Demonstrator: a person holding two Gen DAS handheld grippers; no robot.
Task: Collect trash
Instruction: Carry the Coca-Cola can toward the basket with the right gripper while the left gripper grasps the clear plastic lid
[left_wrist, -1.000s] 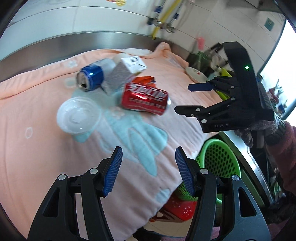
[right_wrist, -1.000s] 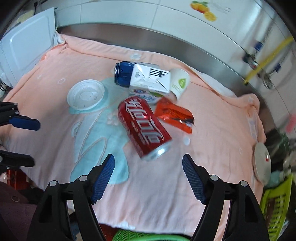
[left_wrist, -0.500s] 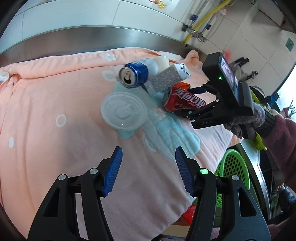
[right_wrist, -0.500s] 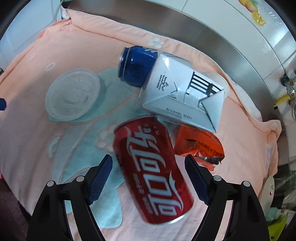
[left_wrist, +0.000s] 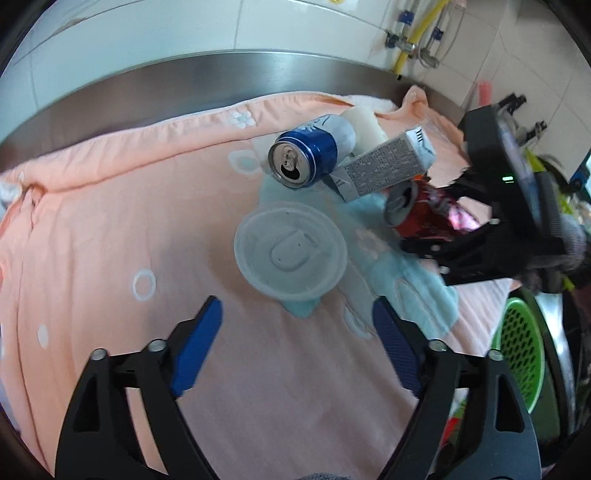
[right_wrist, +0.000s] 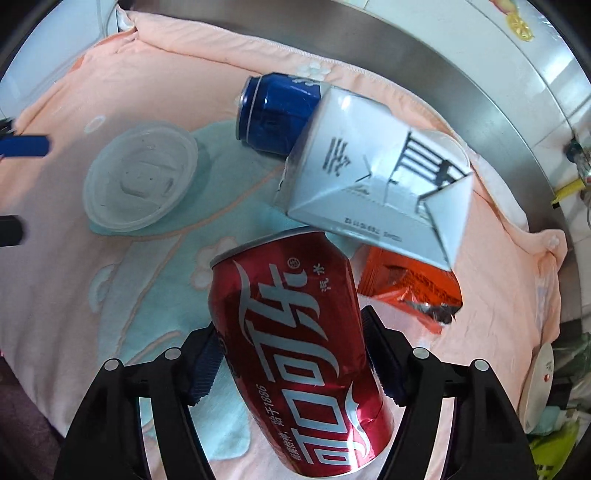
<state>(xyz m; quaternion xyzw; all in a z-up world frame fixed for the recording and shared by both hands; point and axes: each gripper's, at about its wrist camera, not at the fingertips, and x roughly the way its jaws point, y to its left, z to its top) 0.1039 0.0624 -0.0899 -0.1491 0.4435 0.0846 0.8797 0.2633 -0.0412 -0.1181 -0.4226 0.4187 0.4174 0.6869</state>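
A red cola can (right_wrist: 295, 343) lies on the peach towel (right_wrist: 129, 85), and my right gripper (right_wrist: 291, 350) is shut on its sides; the can also shows in the left wrist view (left_wrist: 421, 214). Behind it lie a white carton (right_wrist: 373, 184), a blue can (right_wrist: 273, 110), an orange wrapper (right_wrist: 410, 284) and a clear plastic lid (right_wrist: 140, 181). My left gripper (left_wrist: 299, 350) is open and empty, just short of the lid (left_wrist: 291, 251). A white cup (left_wrist: 364, 122) lies behind the blue can (left_wrist: 306, 155).
A green basket (left_wrist: 521, 343) stands off the towel's right edge, below the counter. A steel rim (left_wrist: 184, 77) and tiled wall run along the back. A white round disc (right_wrist: 539, 387) lies at the right edge.
My right gripper moved in over the red can and closed on it. My left gripper moved forward to the clear lid and stayed open.
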